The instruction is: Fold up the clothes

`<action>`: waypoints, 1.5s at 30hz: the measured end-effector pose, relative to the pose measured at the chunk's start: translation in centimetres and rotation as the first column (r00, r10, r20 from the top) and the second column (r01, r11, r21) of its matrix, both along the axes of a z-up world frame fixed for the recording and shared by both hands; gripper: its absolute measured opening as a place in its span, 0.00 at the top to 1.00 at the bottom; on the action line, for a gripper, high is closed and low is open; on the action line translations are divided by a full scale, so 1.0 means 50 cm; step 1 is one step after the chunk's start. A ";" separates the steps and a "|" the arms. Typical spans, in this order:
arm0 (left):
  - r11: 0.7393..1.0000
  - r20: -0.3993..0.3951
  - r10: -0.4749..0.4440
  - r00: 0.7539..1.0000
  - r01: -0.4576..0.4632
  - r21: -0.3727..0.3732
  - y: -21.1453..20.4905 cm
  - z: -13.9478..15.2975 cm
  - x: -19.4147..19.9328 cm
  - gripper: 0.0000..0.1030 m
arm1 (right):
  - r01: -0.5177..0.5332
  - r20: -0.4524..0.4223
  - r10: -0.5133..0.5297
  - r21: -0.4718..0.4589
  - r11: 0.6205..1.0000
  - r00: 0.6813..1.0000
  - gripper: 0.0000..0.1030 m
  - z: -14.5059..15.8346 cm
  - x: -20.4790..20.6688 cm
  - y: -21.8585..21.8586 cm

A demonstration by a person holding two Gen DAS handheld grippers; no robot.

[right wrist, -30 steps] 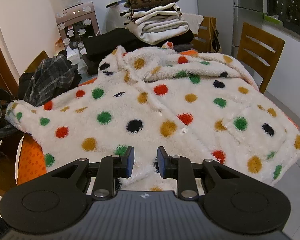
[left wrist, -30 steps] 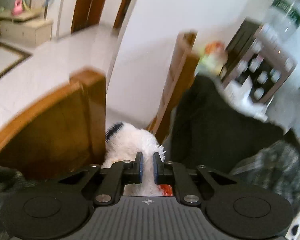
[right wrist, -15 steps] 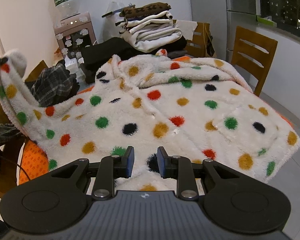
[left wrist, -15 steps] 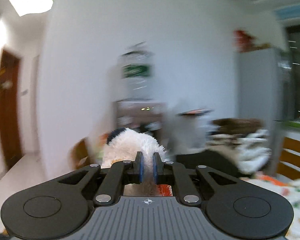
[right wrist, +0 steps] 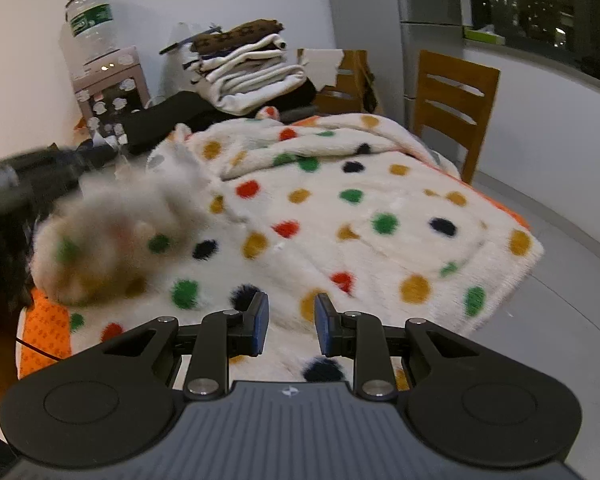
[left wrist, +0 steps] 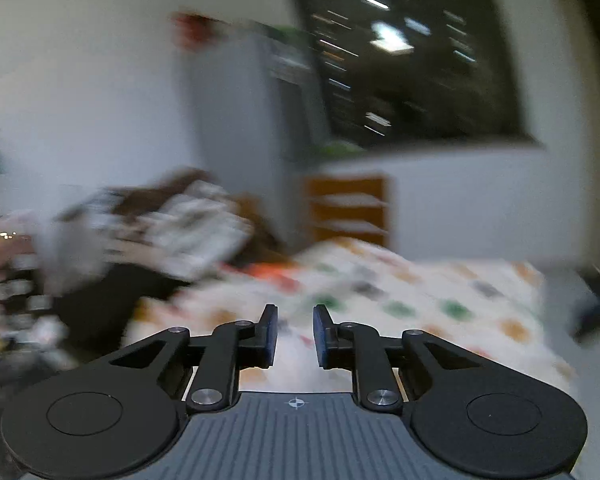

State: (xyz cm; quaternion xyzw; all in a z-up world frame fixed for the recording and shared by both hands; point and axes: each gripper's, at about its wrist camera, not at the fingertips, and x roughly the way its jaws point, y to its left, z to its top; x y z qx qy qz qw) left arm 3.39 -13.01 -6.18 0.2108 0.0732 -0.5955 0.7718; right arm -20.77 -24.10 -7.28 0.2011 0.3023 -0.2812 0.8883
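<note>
Spotted fleece robe (right wrist: 340, 216) spread over table, left sleeve (right wrist: 100, 240) flopped inward mid-fold; remainder unfolded. Left gripper (left wrist: 295, 336) opening, empty; right gripper (right wrist: 288, 326) parted, empty, over near hem

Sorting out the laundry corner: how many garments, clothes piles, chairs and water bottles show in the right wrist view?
Polka-dot fleece garment: 1
Folded clothes stack: 1
Wooden chair: 1
Water bottle: 1
Total: 4
</note>
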 end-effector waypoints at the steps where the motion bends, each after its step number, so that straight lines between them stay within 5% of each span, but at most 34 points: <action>1: 0.999 0.003 -0.046 0.999 0.046 0.026 -0.003 -0.014 -0.019 0.77 | 0.005 -0.004 -0.005 -0.001 1.000 1.000 0.72 -0.002 -0.005 0.000; 8: 0.992 -0.061 -0.075 0.995 0.081 0.099 0.058 -0.059 -0.054 0.57 | -0.028 -0.019 0.028 0.005 1.000 0.999 0.71 -0.004 0.006 -0.012; 15: 0.987 -0.120 0.092 0.989 -0.075 0.141 0.148 -0.074 -0.014 0.47 | -0.214 -0.024 0.214 0.002 0.977 0.977 0.67 0.031 0.109 -0.048; 20: 0.954 -0.171 0.277 0.945 -0.249 0.170 0.209 -0.081 0.017 0.45 | -0.363 -0.007 0.364 0.026 0.931 0.932 0.62 0.056 0.217 -0.106; 26: 0.870 -0.213 0.488 0.846 -0.451 0.200 0.262 -0.080 0.041 0.44 | -0.533 -0.024 0.536 0.081 0.842 0.844 0.56 0.045 0.382 -0.168; 35: 0.645 -0.230 0.763 0.603 -0.727 0.233 0.302 -0.061 0.024 0.43 | -0.663 -0.037 0.691 0.252 0.705 0.722 0.54 -0.065 0.614 -0.250; 40: 0.557 -0.214 0.830 0.516 -0.793 0.246 0.301 -0.055 0.004 0.40 | -0.684 -0.014 0.744 0.383 0.621 0.668 0.55 -0.129 0.673 -0.279; 43: 0.530 -0.198 0.848 0.493 -0.804 0.270 0.293 -0.063 0.001 0.38 | -0.693 0.032 0.762 0.441 0.570 0.647 0.88 -0.138 0.675 -0.287; 45: 0.518 -0.197 0.855 0.479 -0.805 0.289 0.288 -0.073 0.007 0.38 | -0.712 0.075 0.760 0.419 0.564 0.646 0.93 -0.113 0.656 -0.294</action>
